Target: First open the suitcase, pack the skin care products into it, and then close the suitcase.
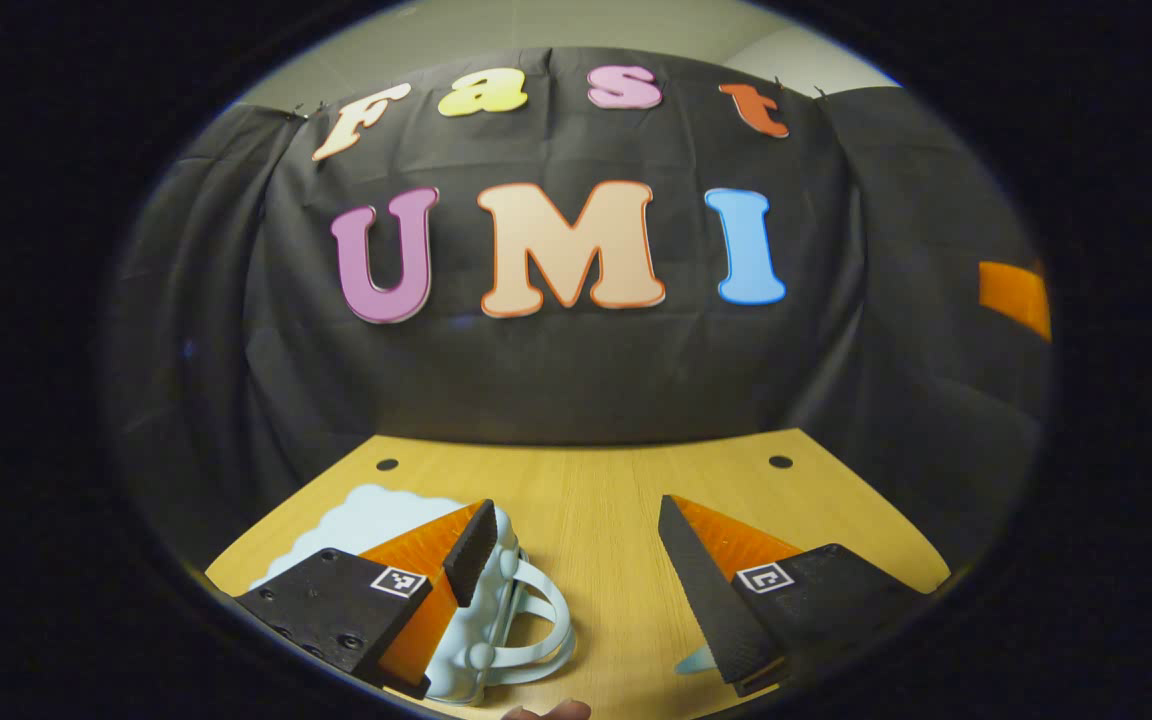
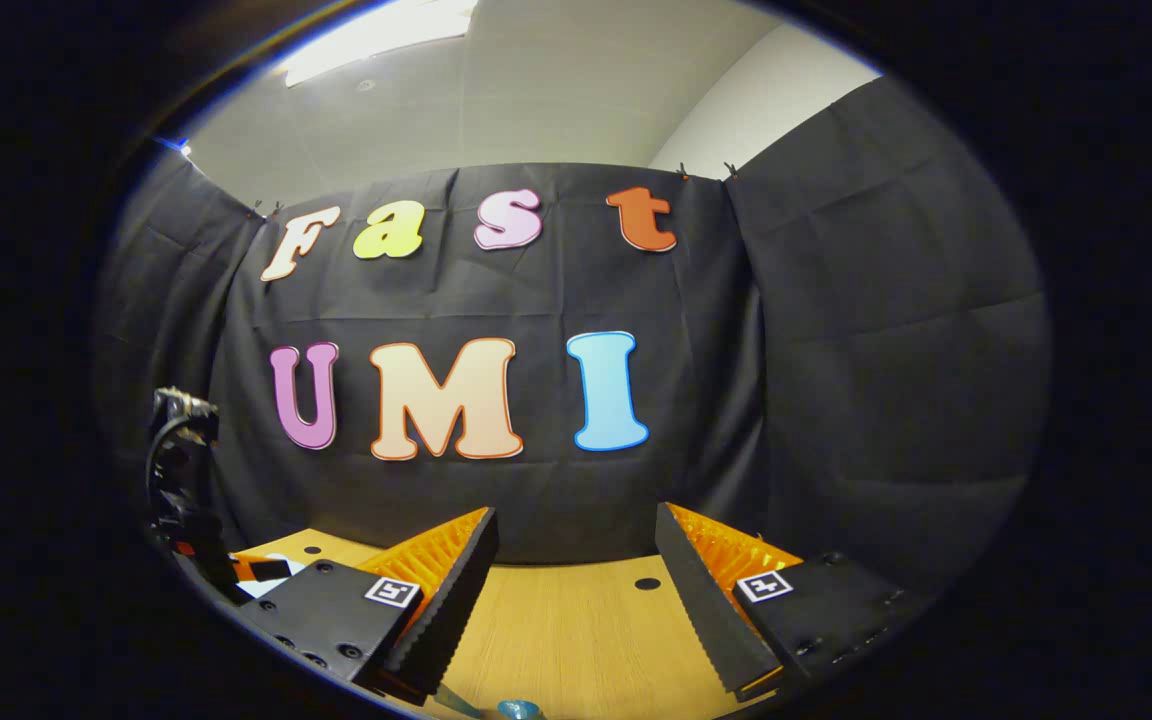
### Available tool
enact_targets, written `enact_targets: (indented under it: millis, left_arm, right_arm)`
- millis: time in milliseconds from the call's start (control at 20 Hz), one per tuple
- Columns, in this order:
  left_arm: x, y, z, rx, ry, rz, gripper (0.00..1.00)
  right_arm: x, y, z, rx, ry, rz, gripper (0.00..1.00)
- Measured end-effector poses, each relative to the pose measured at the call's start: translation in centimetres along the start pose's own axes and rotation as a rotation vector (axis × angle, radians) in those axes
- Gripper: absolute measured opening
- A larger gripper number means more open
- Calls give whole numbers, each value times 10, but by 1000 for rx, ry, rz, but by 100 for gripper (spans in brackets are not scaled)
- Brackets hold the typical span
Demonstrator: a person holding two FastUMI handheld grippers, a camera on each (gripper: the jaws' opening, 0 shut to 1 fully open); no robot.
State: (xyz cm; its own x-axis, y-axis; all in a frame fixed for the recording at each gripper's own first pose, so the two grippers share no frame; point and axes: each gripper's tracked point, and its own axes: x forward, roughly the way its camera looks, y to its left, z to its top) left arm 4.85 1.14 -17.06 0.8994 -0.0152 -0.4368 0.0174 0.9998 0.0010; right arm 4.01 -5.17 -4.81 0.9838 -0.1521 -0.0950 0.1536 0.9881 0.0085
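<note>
The left gripper point(image 1: 576, 560) is hovering with its jaws released, over the tabletop point(image 1: 596, 500). The suitcase point(image 1: 496, 620) is lying on the tabletop, just behind the left finger. The right gripper point(image 2: 576, 590) is also hanging with jaws spread apart.

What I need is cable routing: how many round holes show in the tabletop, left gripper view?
2. One hole far left, beyond the suitcase; the other hole far right. More may be hidden.
</note>
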Motion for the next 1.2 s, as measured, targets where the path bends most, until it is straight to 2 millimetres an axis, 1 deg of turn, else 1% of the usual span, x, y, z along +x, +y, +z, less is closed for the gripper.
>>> enact_targets:
  millis: [50,250,350,500,550,750,800,850,900,1050,1100,1150,1200]
  left_arm:
    - [6,2,-14,4,41,2,96]
    - [28,-1,-58,6,177,-9,97]
    - [38,-3,-74,11,225,-13,97]
    - [46,0,-95,22,287,-10,97]
    - [48,0,-105,21,313,-10,97]
    - [55,2,-134,21,412,-4,96]
    - [58,-2,-136,27,421,-19,96]
    - [59,-5,-141,30,442,-27,100]
    - [59,-5,-146,28,461,-30,95]
    - [55,-15,-164,-19,544,-78,95]
    - [55,-19,-167,-30,562,-104,91]
    - [54,-17,-171,-26,576,-110,86]
    - [55,-11,-170,-11,582,-101,72]
  right_arm:
    - [2,-5,-5,-10,12,-20,99]
    - [6,-16,-26,-29,72,-68,99]
    - [7,-20,-35,-35,96,-81,99]
    - [6,-25,-38,-76,107,-99,98]
    - [7,-26,-40,-92,109,-102,98]
    - [5,-25,-39,-126,103,-97,99]
    - [5,-25,-38,-136,99,-97,99]
    - [4,-24,-37,-145,96,-98,99]
    - [5,-23,-37,-150,94,-98,99]
    - [5,-21,-37,-153,91,-96,99]
    - [5,-21,-37,-156,89,-96,99]
    - [5,-21,-38,-159,88,-96,99]
    - [5,-21,-37,-159,86,-96,99]
